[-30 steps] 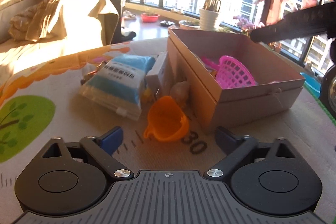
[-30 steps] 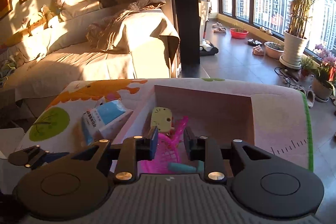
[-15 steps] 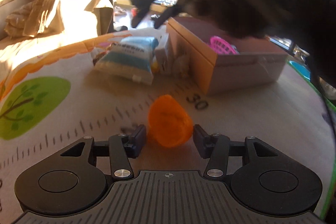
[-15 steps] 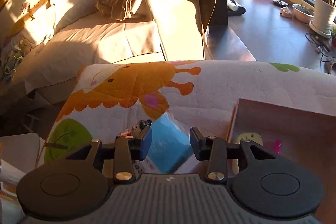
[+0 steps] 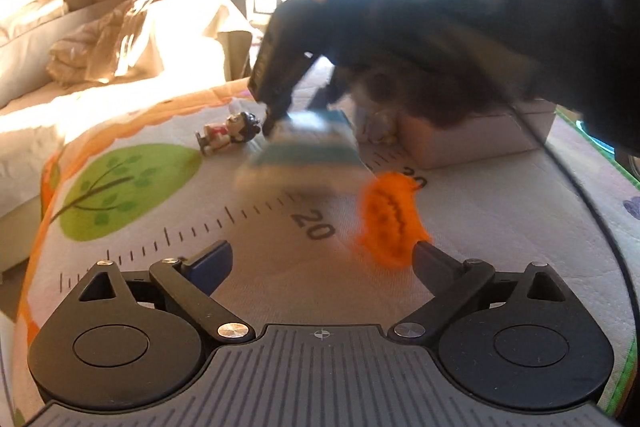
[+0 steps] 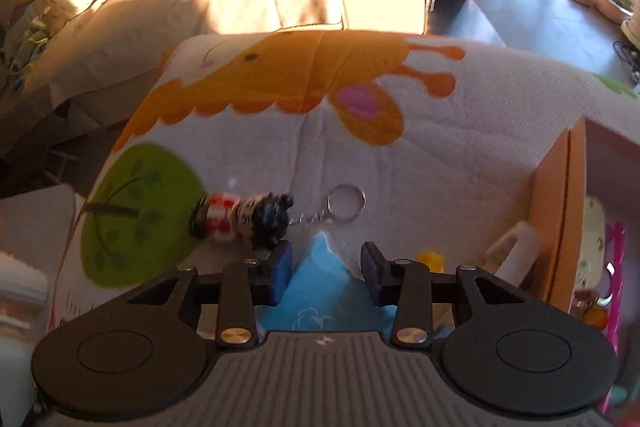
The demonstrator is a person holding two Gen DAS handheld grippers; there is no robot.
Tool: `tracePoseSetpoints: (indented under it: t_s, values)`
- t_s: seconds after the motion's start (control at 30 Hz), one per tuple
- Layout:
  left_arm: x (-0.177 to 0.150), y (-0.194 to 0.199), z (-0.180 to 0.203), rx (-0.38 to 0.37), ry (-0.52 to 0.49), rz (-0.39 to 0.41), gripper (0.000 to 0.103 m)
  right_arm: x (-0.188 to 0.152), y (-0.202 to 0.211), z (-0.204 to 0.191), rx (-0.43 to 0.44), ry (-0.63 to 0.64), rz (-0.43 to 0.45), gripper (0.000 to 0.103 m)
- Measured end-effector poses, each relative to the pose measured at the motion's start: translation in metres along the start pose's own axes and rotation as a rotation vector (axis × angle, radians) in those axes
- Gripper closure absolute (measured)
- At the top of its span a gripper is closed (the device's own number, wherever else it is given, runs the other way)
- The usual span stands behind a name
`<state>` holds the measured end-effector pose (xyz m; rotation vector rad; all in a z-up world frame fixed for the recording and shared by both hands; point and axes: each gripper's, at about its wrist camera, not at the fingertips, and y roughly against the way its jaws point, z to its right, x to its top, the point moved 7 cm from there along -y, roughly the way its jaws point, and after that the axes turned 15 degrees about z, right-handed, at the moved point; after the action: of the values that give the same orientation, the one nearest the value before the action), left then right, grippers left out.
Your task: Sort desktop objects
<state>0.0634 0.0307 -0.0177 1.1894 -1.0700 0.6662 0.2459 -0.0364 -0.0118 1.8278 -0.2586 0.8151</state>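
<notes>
Your right gripper (image 6: 326, 271) straddled the blue packet (image 6: 322, 277), jaws apart; your left gripper (image 5: 322, 261) gaped beside the orange cup (image 5: 388, 223). Closing carelessly risked snagging the figurine keychain (image 6: 244, 219) just beside the packet.

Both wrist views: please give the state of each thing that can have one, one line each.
Left tool: open, holding nothing.
Right tool: open, its fingers on both sides of the blue packet.
Blue packet: lying on the mat, not yet gripped.
Orange cup: tipped on its side, blurred.
Figure keychain: lying flat, ring free.
Cardboard box: open, with items inside.
</notes>
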Motion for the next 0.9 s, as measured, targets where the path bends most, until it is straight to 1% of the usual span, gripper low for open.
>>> tracePoseSetpoints:
  t_s: [0.07, 0.13, 0.23, 0.33, 0.43, 0.53, 0.63, 0.73, 0.83, 0.9]
  values:
    - [-0.001, 0.001, 0.003, -0.009, 0.001, -0.010, 0.003, -0.018, 0.014, -0.008, 0.036, 0.015, -0.020, 0.064]
    - [-0.002, 0.002, 0.006, -0.017, -0.006, -0.020, 0.003, -0.031, 0.032, -0.011, 0.040, 0.031, -0.005, 0.064]
    - [-0.004, 0.001, 0.011, -0.027, -0.020, -0.030, 0.002, -0.041, 0.075, -0.006, 0.065, 0.065, 0.082, 0.064]
    - [-0.007, -0.005, 0.016, -0.044, -0.009, -0.038, 0.002, -0.048, 0.118, 0.012, 0.074, 0.020, 0.153, 0.064]
    - [-0.008, -0.013, 0.020, -0.063, -0.004, -0.048, 0.002, -0.059, 0.157, 0.037, 0.021, 0.001, 0.232, 0.063]
    - [-0.007, -0.022, 0.018, -0.032, -0.025, -0.045, 0.002, -0.077, 0.182, 0.056, -0.046, 0.012, 0.279, 0.059]
    - [-0.003, -0.029, 0.005, 0.045, -0.027, -0.043, 0.002, -0.097, 0.194, 0.072, -0.076, -0.025, 0.280, 0.058]
    - [0.005, -0.028, -0.008, 0.106, -0.010, -0.041, 0.002, -0.118, 0.194, 0.078, -0.100, -0.032, 0.277, 0.055]
    - [0.013, -0.019, -0.020, 0.119, 0.005, -0.022, 0.002, -0.134, 0.188, 0.072, -0.089, -0.014, 0.267, 0.052]
    - [0.018, -0.007, -0.028, 0.124, 0.017, 0.001, 0.002, -0.144, 0.185, 0.062, -0.075, 0.012, 0.264, 0.048]
